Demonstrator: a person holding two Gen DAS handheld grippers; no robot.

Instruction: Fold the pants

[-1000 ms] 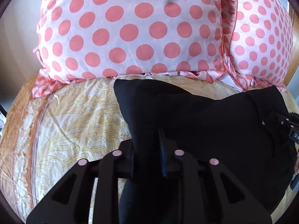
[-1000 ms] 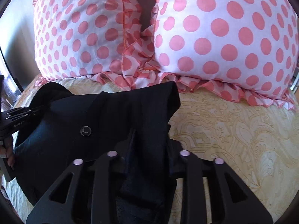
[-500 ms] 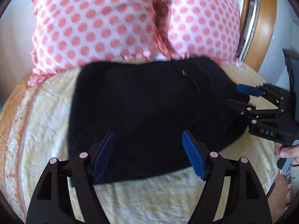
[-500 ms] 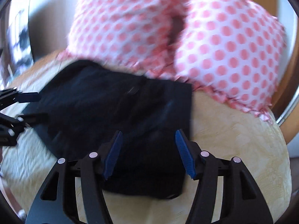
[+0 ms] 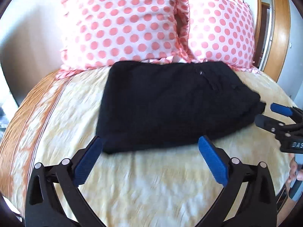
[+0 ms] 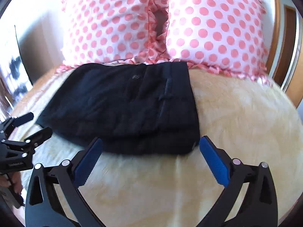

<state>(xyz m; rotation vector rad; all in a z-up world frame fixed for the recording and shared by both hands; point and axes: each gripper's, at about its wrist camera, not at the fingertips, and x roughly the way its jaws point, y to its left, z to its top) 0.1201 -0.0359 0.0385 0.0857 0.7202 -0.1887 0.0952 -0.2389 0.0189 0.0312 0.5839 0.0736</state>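
Note:
The black pants (image 5: 170, 104) lie folded into a flat rectangle on the yellow bedspread (image 5: 151, 185), just in front of the pillows; they also show in the right wrist view (image 6: 128, 109). My left gripper (image 5: 150, 145) is open and empty, its blue pads just short of the pants' near edge. My right gripper (image 6: 150, 145) is open and empty, also at the near edge. The right gripper shows at the right of the left wrist view (image 5: 269, 113), and the left gripper at the left of the right wrist view (image 6: 33, 123).
Two white pillows with pink dots (image 5: 123, 24) (image 5: 219, 28) stand at the head of the bed behind the pants. A wooden frame (image 5: 282, 24) rises at the right. The bed's orange edge (image 5: 22, 117) drops off at the left.
Both grippers were shut on the pants a second ago. They have opened, let the cloth go and drawn back toward me. The pants now lie flat and folded.

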